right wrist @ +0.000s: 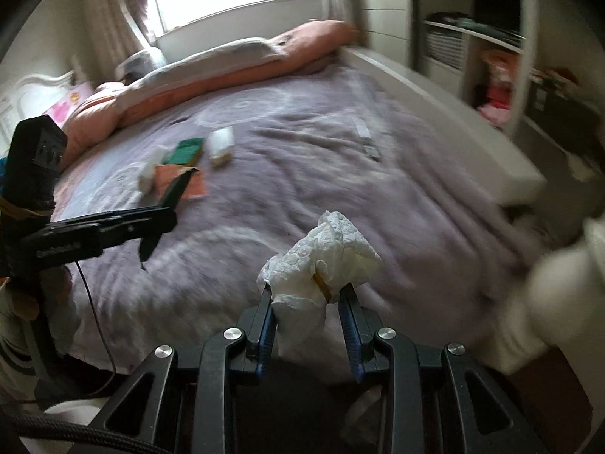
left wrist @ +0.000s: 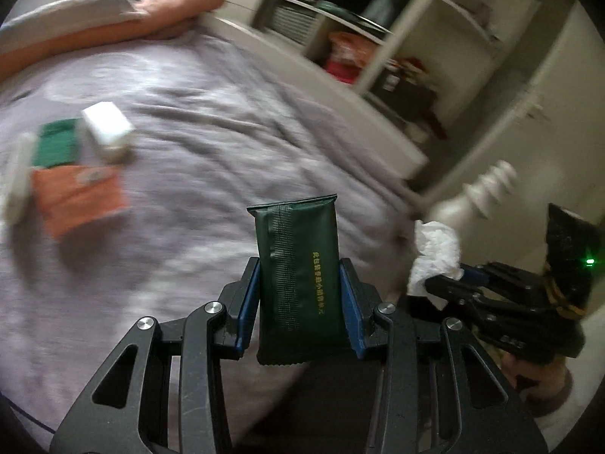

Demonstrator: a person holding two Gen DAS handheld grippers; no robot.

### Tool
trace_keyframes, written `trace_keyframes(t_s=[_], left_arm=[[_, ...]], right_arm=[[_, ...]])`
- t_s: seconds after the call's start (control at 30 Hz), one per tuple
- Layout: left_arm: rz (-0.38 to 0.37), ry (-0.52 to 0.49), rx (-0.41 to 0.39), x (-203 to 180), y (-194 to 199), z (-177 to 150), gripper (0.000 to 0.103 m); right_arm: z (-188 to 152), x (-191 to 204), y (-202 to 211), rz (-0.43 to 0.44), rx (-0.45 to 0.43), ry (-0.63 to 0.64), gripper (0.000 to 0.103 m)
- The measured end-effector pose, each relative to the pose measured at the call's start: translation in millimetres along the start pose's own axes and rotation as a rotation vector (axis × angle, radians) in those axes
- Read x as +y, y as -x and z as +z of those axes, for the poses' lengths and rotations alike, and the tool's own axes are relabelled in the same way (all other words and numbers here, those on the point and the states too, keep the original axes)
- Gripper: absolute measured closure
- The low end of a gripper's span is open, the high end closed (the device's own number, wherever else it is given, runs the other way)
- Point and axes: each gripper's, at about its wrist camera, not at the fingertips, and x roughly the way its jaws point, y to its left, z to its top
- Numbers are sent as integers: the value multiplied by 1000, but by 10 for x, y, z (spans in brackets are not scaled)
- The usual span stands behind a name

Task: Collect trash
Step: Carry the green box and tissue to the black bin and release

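1. Left of frame, left wrist view: loose pile on the purple bedspread point(left wrist: 211, 121). White stick-shaped piece point(left wrist: 17, 178), green packet point(left wrist: 56, 147), white box point(left wrist: 107, 134), orange packet point(left wrist: 81, 195). Blurred; exact contacts hard to tell, all lying close together. Probably light. Box likely stiff enough to take across its narrow sides; flat packets likely best pinched at an edge.
2. Centre, same view: left gripper point(left wrist: 300, 265), pinching dark green wrapper point(left wrist: 297, 268). Held upright by its long edges at mid-height, crimped top end sticking up above the blue pads. Foil-like skin, probably slippery and crushable; light.
3. Right of frame, same view: right gripper point(left wrist: 440, 278), seen side-on beyond the bed's corner, crumpled tissue point(left wrist: 435, 249) at its tip.
4. Left of frame, right wrist view: left gripper again, side-on, green wrapper edge-on and slanted in its jaws.
5. Centre, right wrist view: right gripper point(right wrist: 308, 295), nipping the tissue point(right wrist: 325, 261) between blue pads. Soft, nearly weightless, compressible; yellowish band at its middle. Bulk of the wad bulging above the pads.
6. Upper right, both views: white shelving point(left wrist: 427, 38), blurred. No bin in view.
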Motion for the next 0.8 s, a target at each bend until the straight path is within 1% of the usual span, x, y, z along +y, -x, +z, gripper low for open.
trace_keyframes(t_s=[0.13,0.27,0.37,0.47,0.57,0.6,0.63,0.67,0.73,0.8], left_arm=[[-105,-64,55,-494,-234,-35,65],[-183,-124,132,-943,-495,-191,65],[-224,-153,184,-1162,-663,-306,65],[-248,-182,229,-1340,-819,-411,65],[-289,-187,247,-1440,-927,-491,65],[-305,-184,246,-1447,-952,-505,63],[-321,-185,248,-1459,-978,-514,60],[-330,-184,250,-1462,-1001,-519,57],[-337,-175,252,-1434,-1017,-518,46],[-321,-174,246,-1400,-1016,-518,45]], right_arm=[[-266,-371,279,-74,18,-69,72],[-551,-701,388,-115,57,-145,73],[-723,-859,409,-123,74,-196,72],[-841,-957,420,-128,85,-228,72],[-901,-1050,424,-131,91,-270,72],[-915,-1087,419,-130,92,-285,63],[-913,-1093,411,-130,92,-294,58],[-932,-1135,412,-130,92,-310,57],[-957,-1159,405,-134,99,-324,57],[-974,-1173,388,-143,104,-330,57]])
